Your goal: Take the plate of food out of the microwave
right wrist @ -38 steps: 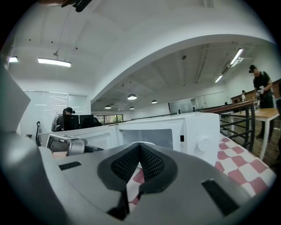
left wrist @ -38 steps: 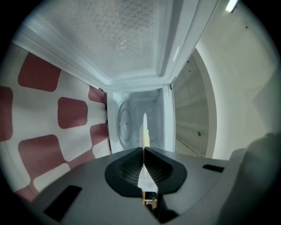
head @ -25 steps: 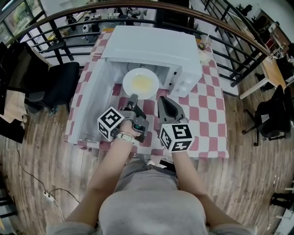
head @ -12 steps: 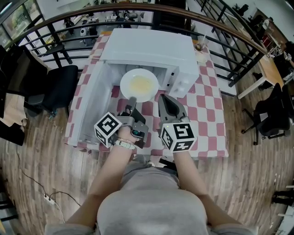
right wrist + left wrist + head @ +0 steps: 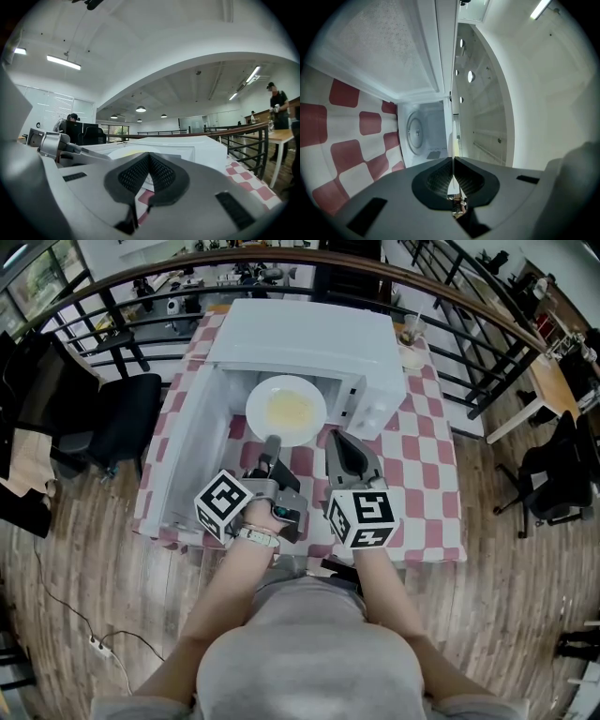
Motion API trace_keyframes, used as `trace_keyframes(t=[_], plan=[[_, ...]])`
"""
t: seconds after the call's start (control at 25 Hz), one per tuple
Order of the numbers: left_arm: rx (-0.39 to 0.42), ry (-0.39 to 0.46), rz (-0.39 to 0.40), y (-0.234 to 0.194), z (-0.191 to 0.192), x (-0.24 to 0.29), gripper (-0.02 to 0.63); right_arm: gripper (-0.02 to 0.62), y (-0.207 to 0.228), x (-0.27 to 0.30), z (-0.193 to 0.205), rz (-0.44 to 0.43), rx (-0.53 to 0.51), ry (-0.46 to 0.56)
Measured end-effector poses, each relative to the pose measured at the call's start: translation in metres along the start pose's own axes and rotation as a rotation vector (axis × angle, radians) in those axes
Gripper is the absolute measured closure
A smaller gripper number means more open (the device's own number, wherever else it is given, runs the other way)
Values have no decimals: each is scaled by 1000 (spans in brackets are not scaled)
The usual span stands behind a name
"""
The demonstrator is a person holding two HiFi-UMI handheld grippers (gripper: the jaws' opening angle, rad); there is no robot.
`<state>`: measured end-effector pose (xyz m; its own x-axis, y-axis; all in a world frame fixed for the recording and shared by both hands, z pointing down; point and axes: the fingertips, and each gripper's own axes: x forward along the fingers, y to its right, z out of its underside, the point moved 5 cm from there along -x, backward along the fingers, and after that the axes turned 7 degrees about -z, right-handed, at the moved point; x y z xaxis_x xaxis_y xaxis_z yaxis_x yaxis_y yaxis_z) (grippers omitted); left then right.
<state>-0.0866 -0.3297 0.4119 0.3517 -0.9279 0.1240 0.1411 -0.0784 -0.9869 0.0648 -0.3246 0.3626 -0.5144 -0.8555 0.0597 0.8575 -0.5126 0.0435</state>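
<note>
The plate [image 5: 257, 401], white and round with a flat patch of pale yellow food [image 5: 289, 410] at its middle, is lying level at the mouth of the open microwave [image 5: 309, 334], its near edge reaching out over the checked cloth [image 5: 424, 451]. The left claw [image 5: 272, 443] is pinching the near rim, its jaws closed almost fully on that thin edge. The right claw [image 5: 335, 439] is waiting just beside it, jaws together and gripping nothing. Judgement: the plate is looking stiff, glazed and breakable. A one-sided rim grip is leaving its weight hanging outward, so it is likely to tip or slip. A second hold on the right rim would be steadying it.
</note>
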Motion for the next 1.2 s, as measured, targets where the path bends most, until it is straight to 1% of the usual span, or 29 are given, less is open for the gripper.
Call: trace_keyframes(t=[0.12,0.44,0.8,1.2], plan=[[19,18,10,3,-1,-1,592,571,-1,0,-2,16,-16,18],[33,37,47,9,-2,0,592,571,-3,1,-5,30,-48,32],[34,33,63,14,0,8,592,571,4,1,-7,51,-48,38],[47,29,82,19,3,15,592,571,8,2,-6,54,-47,40]])
